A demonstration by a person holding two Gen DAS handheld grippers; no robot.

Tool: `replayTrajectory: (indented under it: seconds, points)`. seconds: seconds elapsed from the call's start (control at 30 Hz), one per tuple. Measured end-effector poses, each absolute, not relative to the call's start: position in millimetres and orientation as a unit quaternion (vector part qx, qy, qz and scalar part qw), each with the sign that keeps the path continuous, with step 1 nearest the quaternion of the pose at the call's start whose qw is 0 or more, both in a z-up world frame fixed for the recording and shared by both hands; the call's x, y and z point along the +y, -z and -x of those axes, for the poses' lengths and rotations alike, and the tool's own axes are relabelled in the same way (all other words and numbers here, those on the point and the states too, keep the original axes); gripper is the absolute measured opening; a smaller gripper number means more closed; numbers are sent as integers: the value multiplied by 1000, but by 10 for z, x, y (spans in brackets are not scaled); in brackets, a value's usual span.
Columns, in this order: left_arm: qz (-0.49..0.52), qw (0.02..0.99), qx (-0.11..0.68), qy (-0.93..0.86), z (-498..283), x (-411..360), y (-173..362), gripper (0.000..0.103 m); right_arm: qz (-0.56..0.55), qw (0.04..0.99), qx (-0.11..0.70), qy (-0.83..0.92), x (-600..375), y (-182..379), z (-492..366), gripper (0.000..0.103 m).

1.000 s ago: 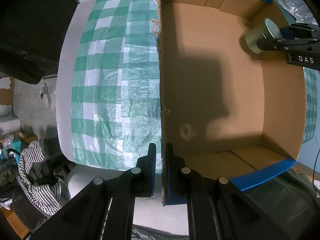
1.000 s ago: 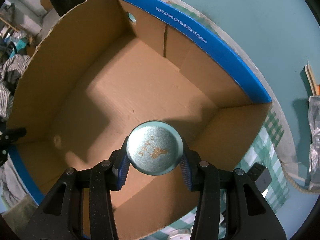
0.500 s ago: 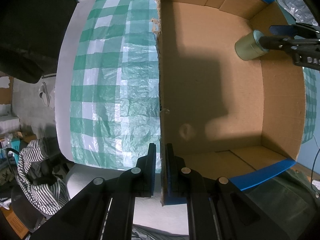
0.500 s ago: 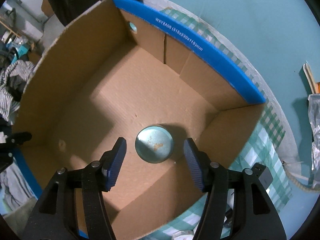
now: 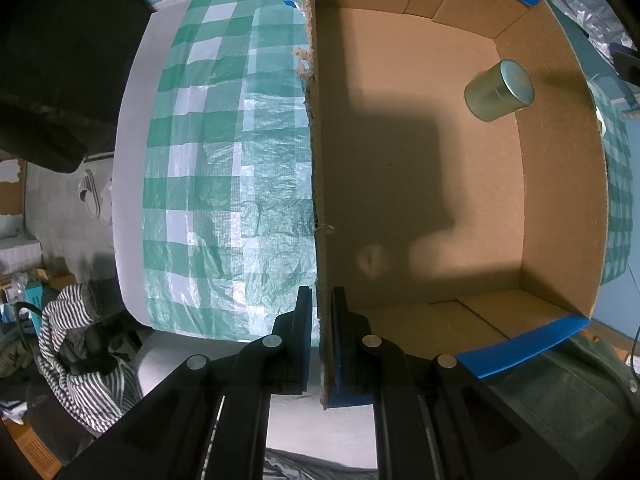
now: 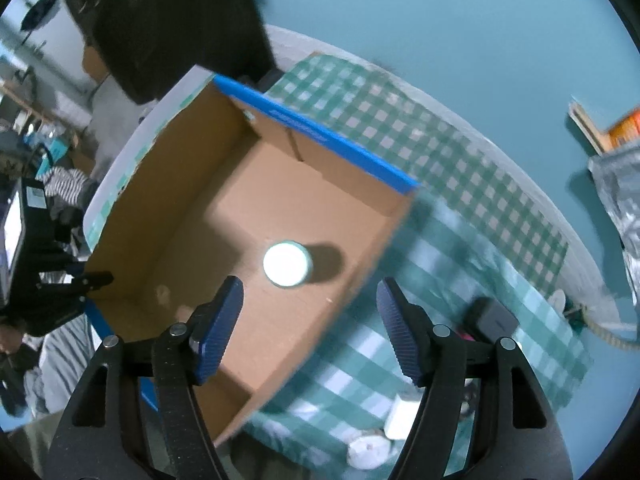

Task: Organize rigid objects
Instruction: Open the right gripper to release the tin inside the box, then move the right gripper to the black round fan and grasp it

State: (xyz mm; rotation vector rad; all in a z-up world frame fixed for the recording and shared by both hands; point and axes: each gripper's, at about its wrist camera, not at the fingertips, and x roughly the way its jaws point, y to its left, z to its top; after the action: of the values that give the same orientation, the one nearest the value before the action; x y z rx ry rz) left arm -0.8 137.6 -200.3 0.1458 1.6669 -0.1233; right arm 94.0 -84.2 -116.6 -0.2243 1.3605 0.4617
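Note:
A pale green round tin (image 5: 498, 90) stands upright on the floor of an open cardboard box (image 5: 420, 168), near its far right wall. It also shows in the right wrist view (image 6: 286, 264), inside the box (image 6: 224, 248). My left gripper (image 5: 321, 320) is shut on the box's near left wall. My right gripper (image 6: 310, 320) is open and empty, raised well above the box and the tin.
A green-and-white checked cloth (image 5: 224, 160) covers the table. A dark grey block (image 6: 494, 320) and small white items (image 6: 368, 450) lie on the cloth right of the box. A silver bag (image 6: 620, 196) sits at far right. Striped clothing (image 5: 76, 360) lies beyond the table's edge.
My right gripper opened, let go of the tin on the box floor, then pulled up and back out of the box. My left gripper kept its hold on the box wall.

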Motion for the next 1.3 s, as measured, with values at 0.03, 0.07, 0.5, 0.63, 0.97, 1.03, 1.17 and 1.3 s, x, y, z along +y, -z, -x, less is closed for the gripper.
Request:
replayTrajectory:
  seconds: [0.03, 0.07, 0.5, 0.63, 0.97, 1.03, 1.17, 1.3]
  points:
    - [-65, 669, 739, 55, 11, 1377, 2001, 7, 96, 749, 622, -207, -903, 1132, -945, 71]
    - [-64, 668, 739, 55, 5, 1376, 1997, 7, 89, 751, 622, -201, -987, 1097, -935, 72]
    - [-66, 668, 739, 57, 1, 1353, 1973, 5, 25, 757, 647, -87, -2214, 1099, -740, 74]
    - [-66, 667, 740, 56, -3, 1361, 1972, 5, -1, 745, 665, -49, -2553, 1292, -671, 74]
    - [-65, 664, 743, 54, 18, 1372, 2000, 5, -54, 700, 712, -3, -3000, 2013, -533, 74]
    - [-66, 664, 743, 55, 18, 1373, 1999, 5, -62, 695, 716, 6, -3048, 2129, -526, 74]
    - [-65, 665, 742, 54, 24, 1371, 2001, 5, -83, 682, 726, 19, -3142, 2339, -510, 74]
    - [-64, 664, 743, 54, 35, 1372, 2004, 5, -98, 679, 727, 28, -3195, 2475, -513, 74]
